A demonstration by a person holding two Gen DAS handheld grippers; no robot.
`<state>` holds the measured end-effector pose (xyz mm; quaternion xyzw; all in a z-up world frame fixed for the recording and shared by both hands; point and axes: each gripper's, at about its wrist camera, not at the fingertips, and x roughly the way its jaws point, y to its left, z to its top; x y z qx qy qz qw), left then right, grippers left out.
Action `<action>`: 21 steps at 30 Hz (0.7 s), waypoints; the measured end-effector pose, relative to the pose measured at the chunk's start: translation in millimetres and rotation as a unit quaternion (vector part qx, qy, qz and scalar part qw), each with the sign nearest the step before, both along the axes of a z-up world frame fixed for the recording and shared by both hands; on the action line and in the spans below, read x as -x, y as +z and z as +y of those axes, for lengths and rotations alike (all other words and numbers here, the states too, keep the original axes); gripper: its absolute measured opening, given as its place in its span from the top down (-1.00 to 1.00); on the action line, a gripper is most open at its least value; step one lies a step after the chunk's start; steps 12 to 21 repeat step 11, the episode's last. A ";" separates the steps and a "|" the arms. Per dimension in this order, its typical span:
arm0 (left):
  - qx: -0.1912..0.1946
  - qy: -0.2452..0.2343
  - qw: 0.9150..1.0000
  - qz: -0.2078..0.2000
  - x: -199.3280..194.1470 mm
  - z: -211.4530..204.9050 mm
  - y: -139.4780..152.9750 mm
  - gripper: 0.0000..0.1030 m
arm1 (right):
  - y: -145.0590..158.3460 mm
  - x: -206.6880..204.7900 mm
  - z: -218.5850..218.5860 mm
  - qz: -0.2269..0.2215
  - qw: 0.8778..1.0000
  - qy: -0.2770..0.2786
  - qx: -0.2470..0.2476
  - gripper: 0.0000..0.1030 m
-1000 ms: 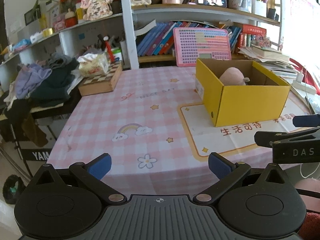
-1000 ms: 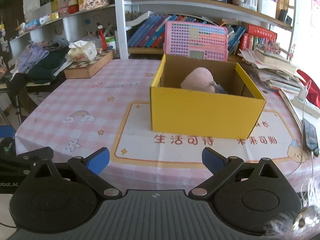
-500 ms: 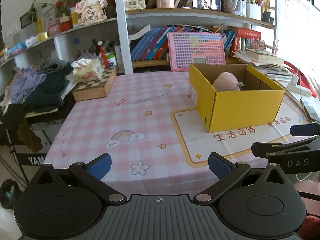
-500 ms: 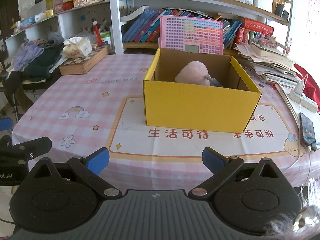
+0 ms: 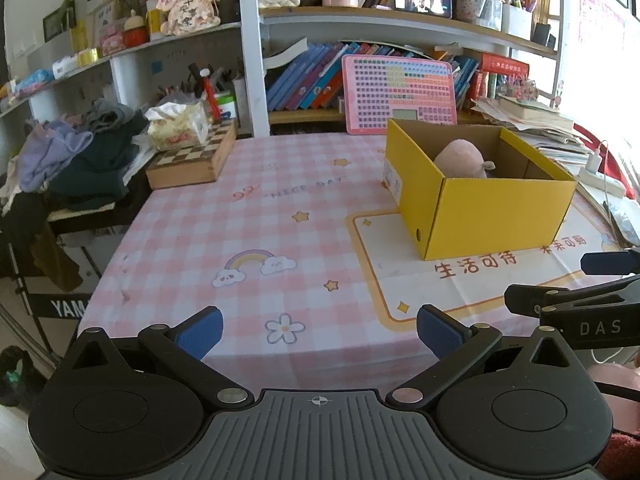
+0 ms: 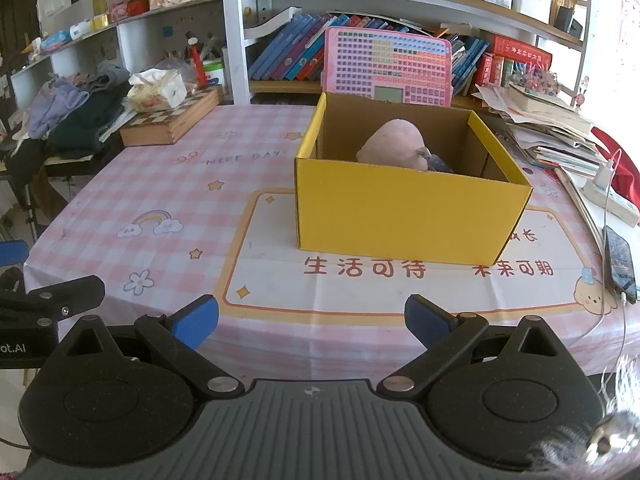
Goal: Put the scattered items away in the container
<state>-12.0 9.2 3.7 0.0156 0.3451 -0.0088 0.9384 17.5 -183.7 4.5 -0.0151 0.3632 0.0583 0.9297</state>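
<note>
Yellow box (image 6: 408,216) now sits farther off than a second ago; both grippers, left (image 5: 319,330) and right (image 6: 311,322), back away, jaws spread, empty; pink plush (image 6: 394,144) inside, tidying looks finished.

Pink plush toy (image 6: 394,142) half hidden behind yellow box (image 6: 404,208) wall

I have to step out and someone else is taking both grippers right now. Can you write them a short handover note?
Left gripper: jaws open, empty, at the table's near edge.
Right gripper: jaws open, empty, facing the yellow box.
Box stands on the pink checked tablecloth; a pink plush toy and something bluish beside it lie inside.
Done: no loose items visible on the cloth.
Left: check the box and table edges for stragglers; otherwise seemingly finished.
</note>
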 end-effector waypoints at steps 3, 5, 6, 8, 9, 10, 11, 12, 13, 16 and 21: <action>0.005 0.000 1.000 -0.004 0.3 1.2 0.1 -1.00 | -1.3 -1.5 1.2 0.002 1.000 -0.002 0.001 -0.95; 0.009 -0.001 1.000 -0.007 0.2 2.2 0.2 -1.00 | -2.0 -2.3 1.4 0.004 1.000 -0.002 0.001 -0.95; 0.010 -0.001 1.000 -0.006 -0.3 2.4 0.1 -1.00 | -2.6 -3.0 1.6 0.005 1.000 -0.003 0.001 -0.95; 0.010 0.000 1.000 -0.006 -0.8 2.6 -0.4 -1.00 | -3.6 -4.3 1.9 0.007 1.000 -0.003 0.001 -0.95; 0.012 0.000 1.000 -0.006 -1.1 3.1 -0.6 -1.00 | -3.9 -5.6 1.9 0.009 1.000 -0.003 0.001 -0.95; 0.013 0.001 1.000 -0.006 -1.3 3.7 -0.6 -1.00 | -4.1 -6.3 1.8 0.010 1.000 -0.003 0.001 -0.95; 0.015 0.000 1.000 -0.007 -1.9 4.7 -0.5 -1.00 | -4.4 -7.0 1.8 0.010 1.000 -0.004 0.001 -0.95; 0.015 0.000 1.000 -0.007 -1.9 4.7 -0.5 -1.00 | -4.4 -7.0 1.8 0.010 1.000 -0.004 0.001 -0.95; 0.015 0.000 1.000 -0.007 -1.9 4.7 -0.5 -1.00 | -4.4 -7.0 1.8 0.010 1.000 -0.004 0.001 -0.95; 0.015 0.000 1.000 -0.007 -1.9 4.7 -0.5 -1.00 | -4.4 -7.0 1.8 0.010 1.000 -0.004 0.001 -0.95; 0.015 0.000 1.000 -0.007 -1.9 4.7 -0.5 -1.00 | -4.4 -7.0 1.8 0.010 1.000 -0.004 0.001 -0.95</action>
